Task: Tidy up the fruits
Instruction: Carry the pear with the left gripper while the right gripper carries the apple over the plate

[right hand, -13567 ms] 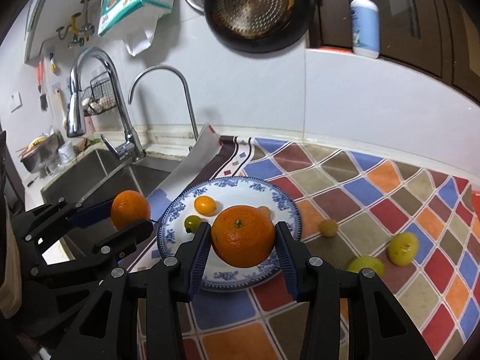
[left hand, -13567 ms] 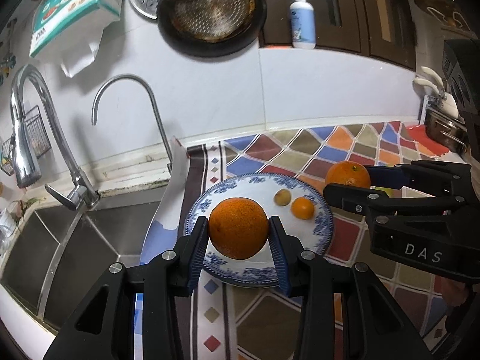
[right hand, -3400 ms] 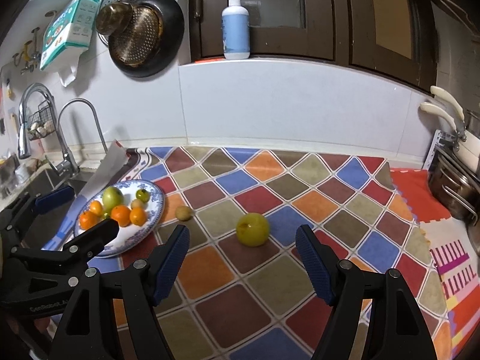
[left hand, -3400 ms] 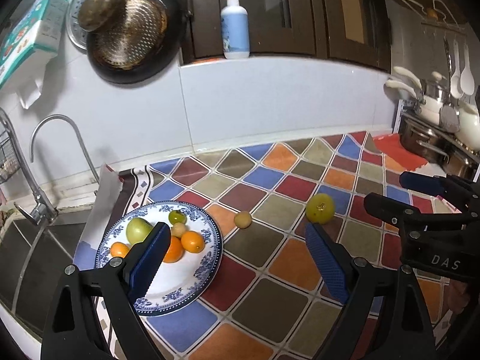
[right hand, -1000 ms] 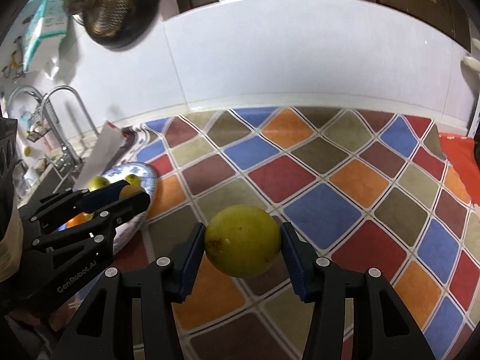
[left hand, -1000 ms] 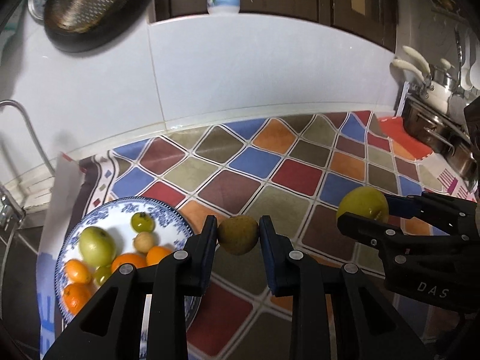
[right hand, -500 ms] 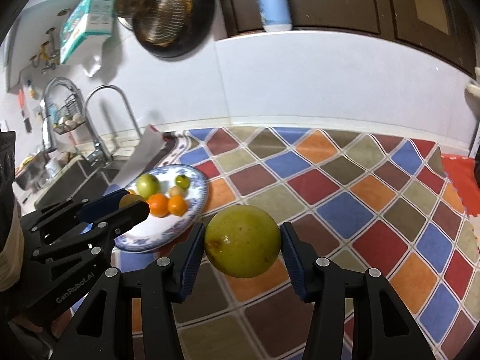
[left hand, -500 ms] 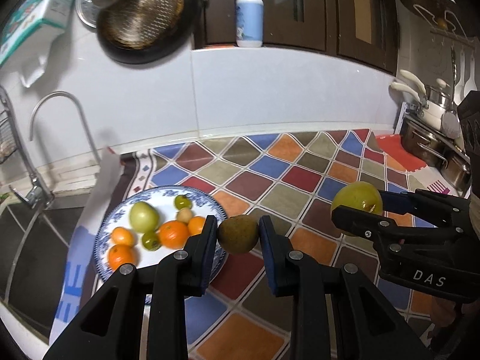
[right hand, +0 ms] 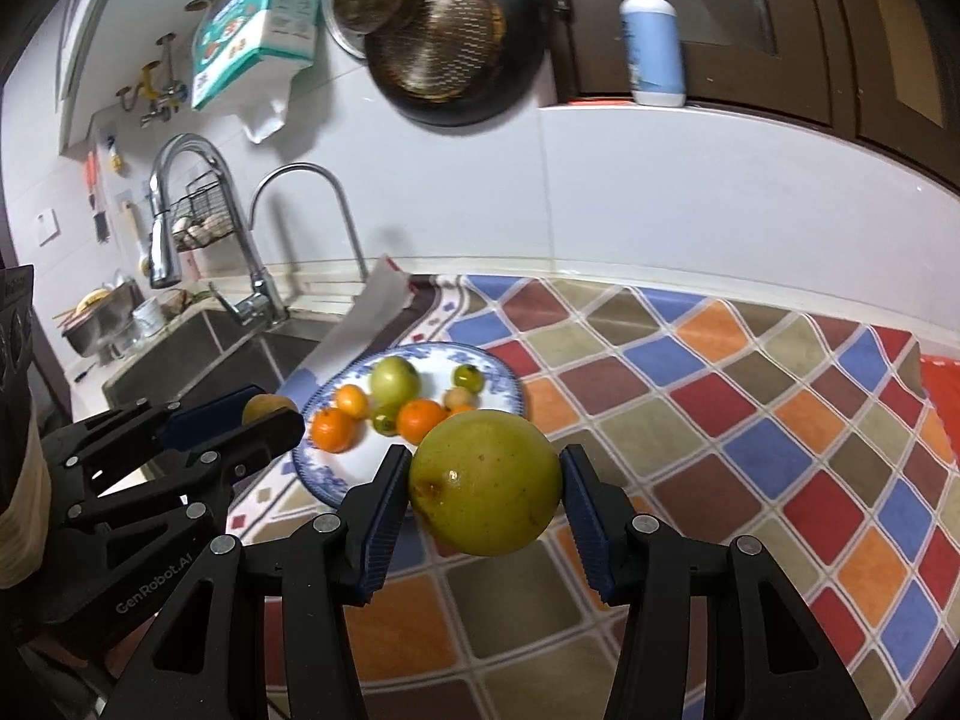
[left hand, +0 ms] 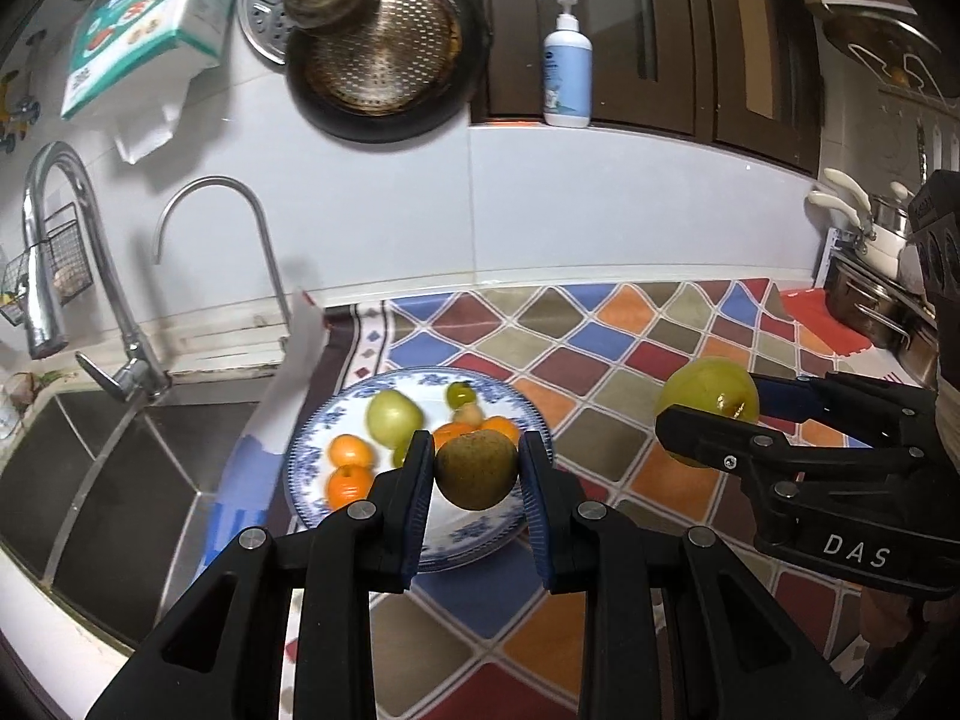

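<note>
Blue pads of the left gripper (left hand: 477, 468) are clamped on a small brownish-green fruit (left hand: 476, 469), held in the air over the near edge of the blue-patterned plate (left hand: 312, 450). The right gripper (right hand: 485, 492) grips a larger yellow-green fruit (right hand: 485, 491) between its pads, above the checkered mat (right hand: 750, 420) just right of the plate. On the plate lie a green fruit (right hand: 393, 380), three small oranges (right hand: 420, 420), a dark green one (right hand: 468, 378) and what looks like a pale small one beside it, though blur makes that hard to tell. The sink (left hand: 120, 450) with two taps sits left of the plate.
</note>
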